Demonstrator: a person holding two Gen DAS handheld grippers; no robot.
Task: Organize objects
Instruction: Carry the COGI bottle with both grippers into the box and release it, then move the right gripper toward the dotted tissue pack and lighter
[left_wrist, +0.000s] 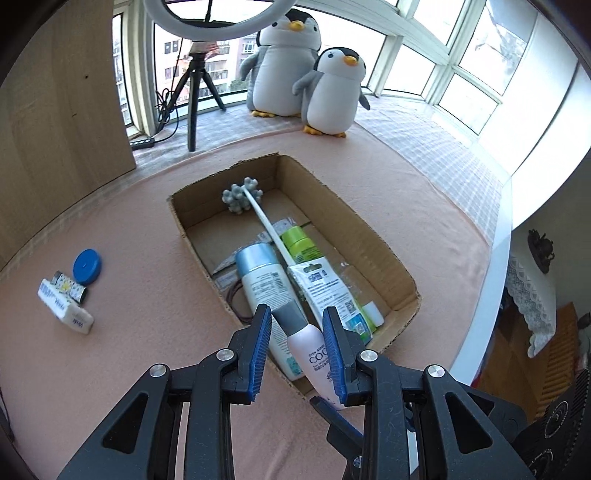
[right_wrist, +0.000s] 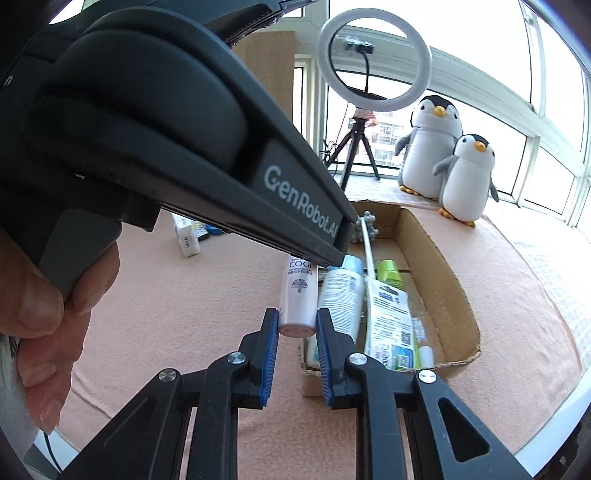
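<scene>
Smooth pink cylindrical bottle (left_wrist: 314, 354) with grey cap, over the corrugated cardboard box's (left_wrist: 402, 273) near edge: left hand-held gripper (left_wrist: 297, 349) brackets it between ribbed blue pads; right hand-held gripper (right_wrist: 295, 332) clamps its base.

The left gripper's housing (right_wrist: 177, 147) is filling the right wrist view from nine to twelve o'clock, hiding the pink bottle's (right_wrist: 297, 291) cap end and most of the tissue pack (right_wrist: 186, 236). In the left wrist view the bottle's base is disappearing behind the right pad (left_wrist: 334, 354). The ring light (left_wrist: 218, 22) is running off at twelve o'clock. Label print on the pouch (left_wrist: 328, 291) is reading too small.
</scene>
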